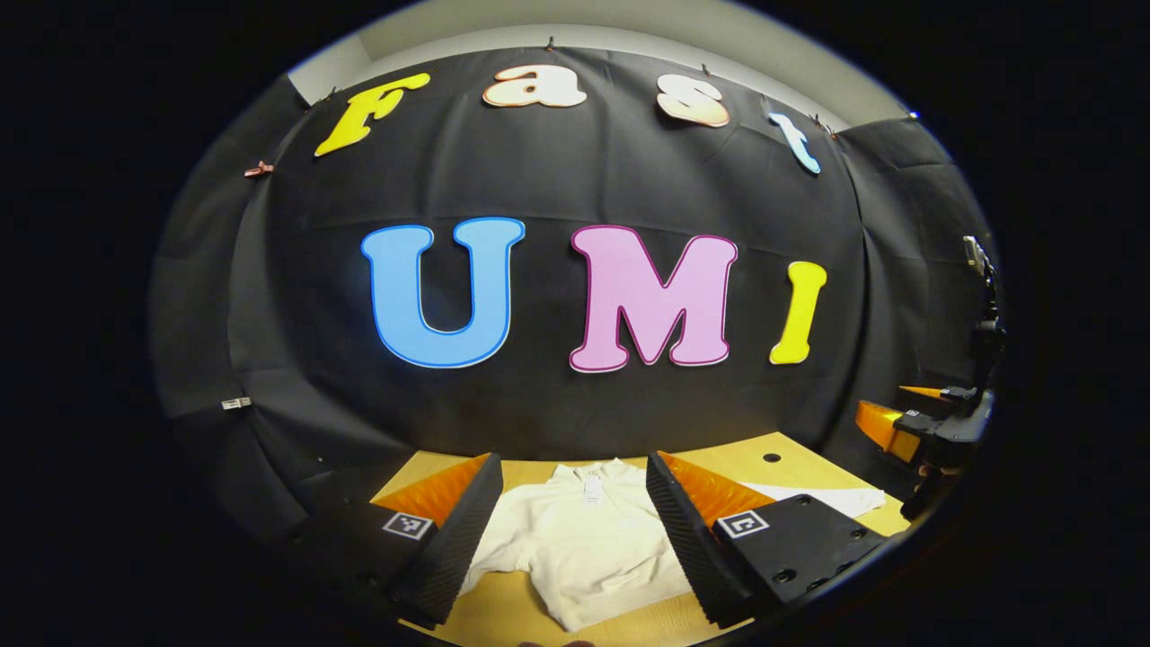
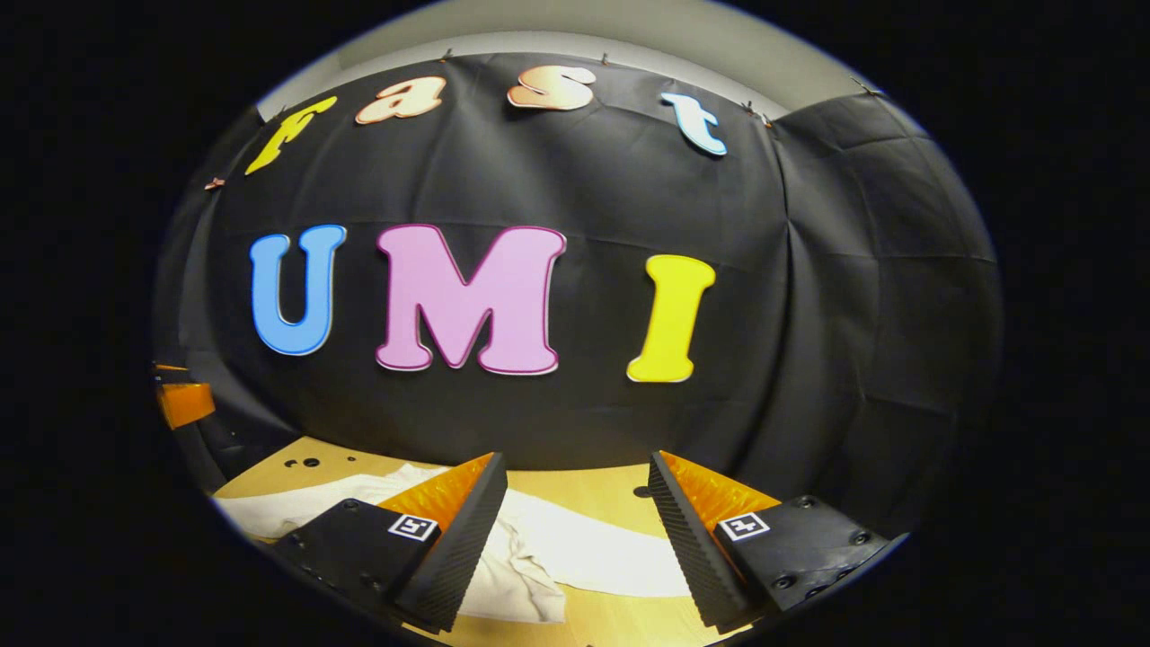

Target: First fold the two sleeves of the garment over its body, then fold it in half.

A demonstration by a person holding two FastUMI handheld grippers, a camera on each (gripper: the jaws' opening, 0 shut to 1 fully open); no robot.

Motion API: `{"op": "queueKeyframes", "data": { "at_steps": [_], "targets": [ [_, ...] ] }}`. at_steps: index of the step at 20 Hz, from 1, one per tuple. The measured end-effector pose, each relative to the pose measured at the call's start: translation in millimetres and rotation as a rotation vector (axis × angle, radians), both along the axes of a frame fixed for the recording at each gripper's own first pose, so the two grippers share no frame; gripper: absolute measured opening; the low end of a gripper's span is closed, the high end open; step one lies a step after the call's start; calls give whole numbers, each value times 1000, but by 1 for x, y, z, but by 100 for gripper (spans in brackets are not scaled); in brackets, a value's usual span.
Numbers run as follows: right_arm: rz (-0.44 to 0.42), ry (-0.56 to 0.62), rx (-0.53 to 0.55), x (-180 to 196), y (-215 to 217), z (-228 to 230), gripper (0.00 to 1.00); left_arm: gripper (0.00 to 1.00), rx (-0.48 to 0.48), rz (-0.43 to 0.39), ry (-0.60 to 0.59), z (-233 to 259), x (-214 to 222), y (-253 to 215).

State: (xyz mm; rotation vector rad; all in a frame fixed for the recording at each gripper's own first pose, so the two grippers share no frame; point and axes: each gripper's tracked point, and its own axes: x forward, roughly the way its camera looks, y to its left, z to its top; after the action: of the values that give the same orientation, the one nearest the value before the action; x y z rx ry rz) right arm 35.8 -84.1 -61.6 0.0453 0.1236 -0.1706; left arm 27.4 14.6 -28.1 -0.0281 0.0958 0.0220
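Observation:
A white garment (image 1: 584, 539) lies flat on the wooden table (image 1: 764, 454), collar toward the back wall. In the left gripper view my left gripper (image 1: 570, 539) hangs open above its body, fingers wide apart and holding nothing. One sleeve (image 1: 822, 497) stretches out to the right of that view. My right gripper (image 2: 575, 539) is open over the same outstretched sleeve (image 2: 593, 548) in the right gripper view, with nothing between its fingers. The right gripper (image 1: 934, 427) also appears at the far right edge of the left gripper view.
Black cloth walls close the booth right behind the table's back edge. Small round holes (image 1: 771, 457) dot the tabletop near the back. Bare wood lies in front of the garment (image 2: 620, 620).

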Motion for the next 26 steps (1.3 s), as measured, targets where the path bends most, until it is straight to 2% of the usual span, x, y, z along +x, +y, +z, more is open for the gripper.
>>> {"op": "queueKeyframes", "data": {
  "at_steps": [6,11,17,22,26],
  "targets": [
    [-102,118,-18,9,-70,-60,97,99,23,-24,23,-4,6,-17],
    [-180,220,-74,4,-122,-112,97,99,29,-20,53,-10,9,-33],
    [-288,345,16,1,-183,-186,98,99,61,-16,82,-20,12,-44],
    [-323,454,21,2,-227,-240,98,99,69,-2,114,-28,17,-52],
    [-350,548,67,-5,-253,-283,98,99,68,14,135,-33,16,-61]
  ]
}}
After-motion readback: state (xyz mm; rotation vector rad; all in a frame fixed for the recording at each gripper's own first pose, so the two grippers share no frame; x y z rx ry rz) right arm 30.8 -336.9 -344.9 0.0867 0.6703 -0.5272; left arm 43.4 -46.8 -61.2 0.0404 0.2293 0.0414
